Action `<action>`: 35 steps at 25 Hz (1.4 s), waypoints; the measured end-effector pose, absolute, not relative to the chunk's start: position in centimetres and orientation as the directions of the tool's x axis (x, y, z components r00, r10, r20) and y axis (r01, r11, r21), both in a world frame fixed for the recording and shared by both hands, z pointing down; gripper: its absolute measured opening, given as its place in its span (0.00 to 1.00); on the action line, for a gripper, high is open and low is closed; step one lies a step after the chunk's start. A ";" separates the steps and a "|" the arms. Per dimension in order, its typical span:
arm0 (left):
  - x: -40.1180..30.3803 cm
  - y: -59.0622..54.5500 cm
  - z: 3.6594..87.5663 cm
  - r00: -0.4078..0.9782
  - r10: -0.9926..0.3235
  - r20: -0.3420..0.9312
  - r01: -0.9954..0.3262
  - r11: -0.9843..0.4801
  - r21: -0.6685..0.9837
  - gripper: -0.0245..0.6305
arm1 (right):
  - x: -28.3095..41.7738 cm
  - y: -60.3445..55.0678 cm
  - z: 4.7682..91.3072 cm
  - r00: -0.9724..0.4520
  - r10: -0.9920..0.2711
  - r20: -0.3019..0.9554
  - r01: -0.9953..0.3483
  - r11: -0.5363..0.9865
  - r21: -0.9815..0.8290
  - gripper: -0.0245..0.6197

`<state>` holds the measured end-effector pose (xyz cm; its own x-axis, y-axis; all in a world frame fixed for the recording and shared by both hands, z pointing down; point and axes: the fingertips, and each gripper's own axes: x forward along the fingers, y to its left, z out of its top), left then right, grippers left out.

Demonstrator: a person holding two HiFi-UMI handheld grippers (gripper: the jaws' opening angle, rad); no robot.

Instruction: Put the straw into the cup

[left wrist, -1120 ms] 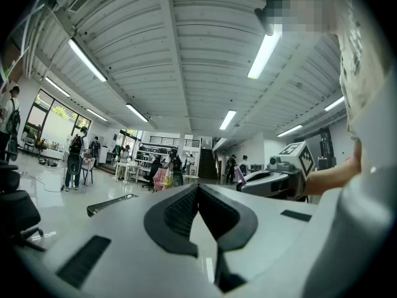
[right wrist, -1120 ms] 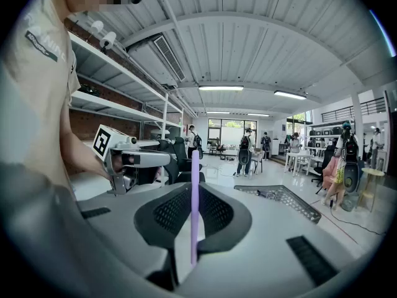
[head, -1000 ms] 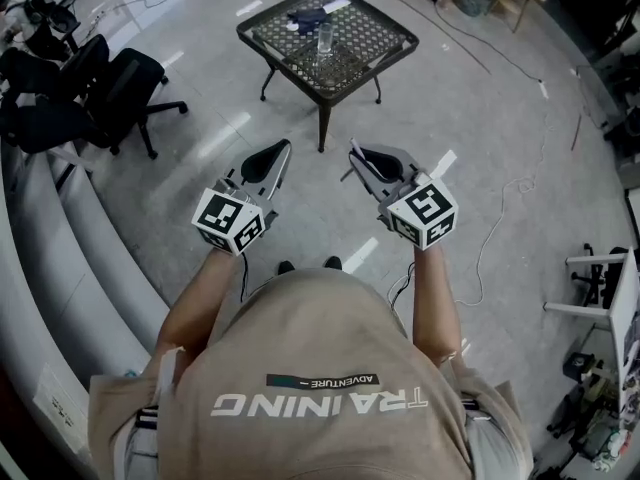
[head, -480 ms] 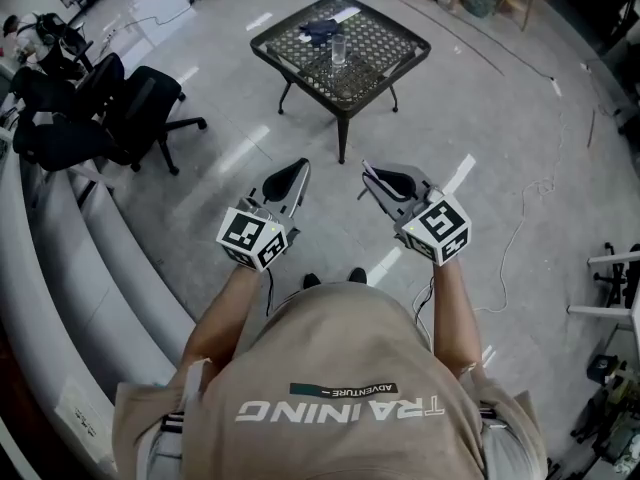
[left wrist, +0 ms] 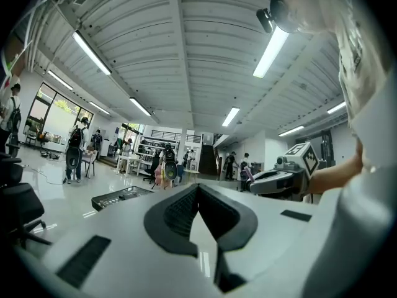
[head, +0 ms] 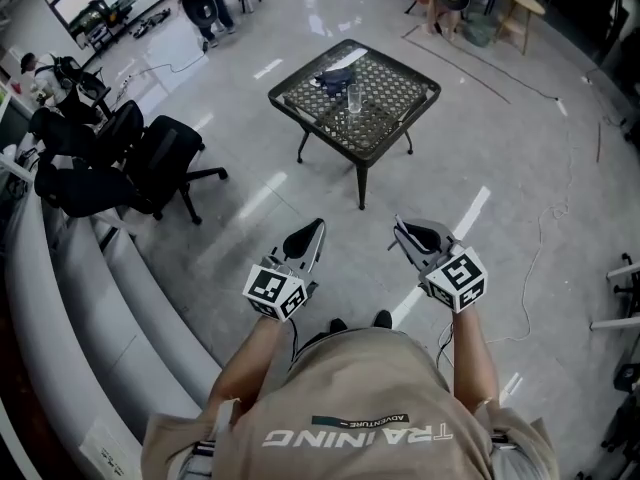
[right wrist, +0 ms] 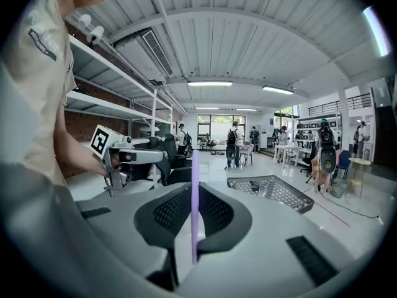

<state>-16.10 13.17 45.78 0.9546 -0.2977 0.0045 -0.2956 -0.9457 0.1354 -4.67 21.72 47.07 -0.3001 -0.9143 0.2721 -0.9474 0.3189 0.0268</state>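
Currently: your right gripper clamps the purple straw; left gripper pinched together, empty; glass cup, upper centre, well apart; insertion pending.

1. the left grey-and-black two-jaw gripper is held out in front of the waist, pointing about level. its jaws are pressed together at the tips with nothing between them.
2. the right grey-and-black two-jaw gripper is level with it and well apart, tipped slightly downward. its jaws pinch a thin lilac plastic straw that stands upright.
3. the bare left forearm and bare right forearm reach forward, elbows bent at the sides.
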 end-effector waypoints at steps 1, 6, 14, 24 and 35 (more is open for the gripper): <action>-16.3 12.9 46.1 0.955 -0.295 0.008 -0.294 -0.946 0.139 0.06 | -4.7 21.5 47.4 -0.293 -0.916 0.276 -0.950 0.311 0.024 0.10; -17.2 11.7 47.0 0.963 -0.268 0.012 -0.267 -0.954 0.136 0.06 | -4.6 20.5 48.3 -0.256 -0.926 0.279 -0.962 0.272 0.019 0.10; -16.7 9.1 47.8 0.958 -0.286 0.030 -0.287 -0.943 0.166 0.06 | -3.5 18.5 49.3 -0.251 -0.919 0.304 -0.965 0.263 -0.001 0.10; -11.4 3.3 47.4 0.942 -0.336 0.028 -0.335 -0.927 0.169 0.06 | 2.7 11.6 49.8 -0.315 -0.908 0.278 -0.946 0.324 -0.013 0.10; -2.9 -3.1 46.7 0.895 -0.447 0.009 -0.442 -0.882 0.162 0.06 | 12.9 4.7 50.0 -0.376 -0.889 0.262 -0.920 0.391 0.009 0.10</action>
<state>-2.92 -3.09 46.71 0.8947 -0.4466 0.0088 -0.4420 -0.8822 0.1624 12.93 4.68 50.00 -0.3755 -0.8891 0.2615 -0.9202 0.3914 0.0092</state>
